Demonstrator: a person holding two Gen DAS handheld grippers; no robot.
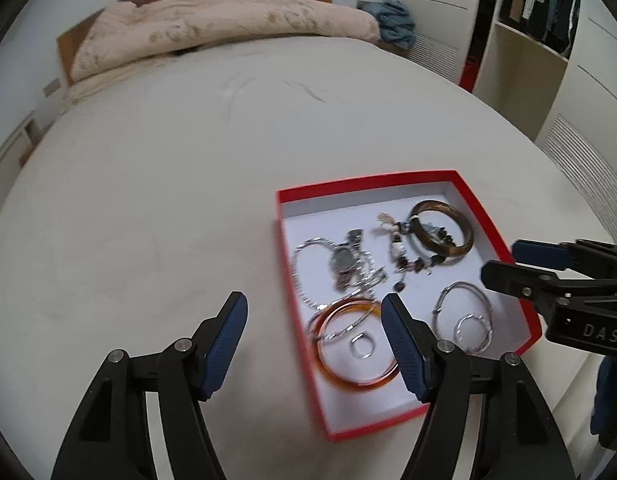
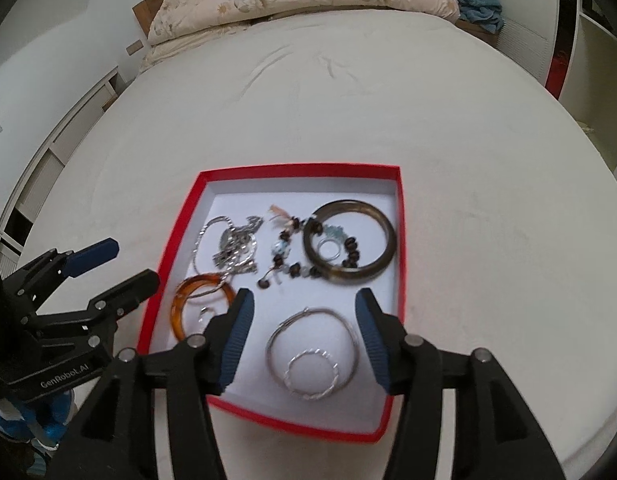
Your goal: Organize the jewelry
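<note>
Through my left tongs' camera, the left gripper (image 1: pixel 314 344) hangs released and empty, jaws wide, straddling the near left wall of the red box (image 1: pixel 488 208) on the bed (image 1: pixel 148 200). All the jewelry lies inside the box: an amber bangle (image 1: pixel 360 380) under my right-hand pad with a small silver ring (image 1: pixel 362 348) inside it, a watch (image 1: pixel 342 260) tangled with a silver chain (image 1: pixel 298 276), a beaded bracelet (image 1: pixel 404 252) draped over a dark bangle (image 1: pixel 442 232). My right gripper (image 1: pixel 508 268) enters from the side, cut off by the frame. The watch-and-chain heap is too blurred to untangle by eye.

Through the right camera, the right gripper (image 2: pixel 304 336) also hangs released, holding nothing, jaws framing a thin silver hoop (image 2: pixel 312 344) and a twisted silver ring (image 2: pixel 312 376), which I judge my likeliest pick. A second small ring (image 2: pixel 329 249) sits inside the dark bangle. My left pad hides part of the amber bangle.
</note>
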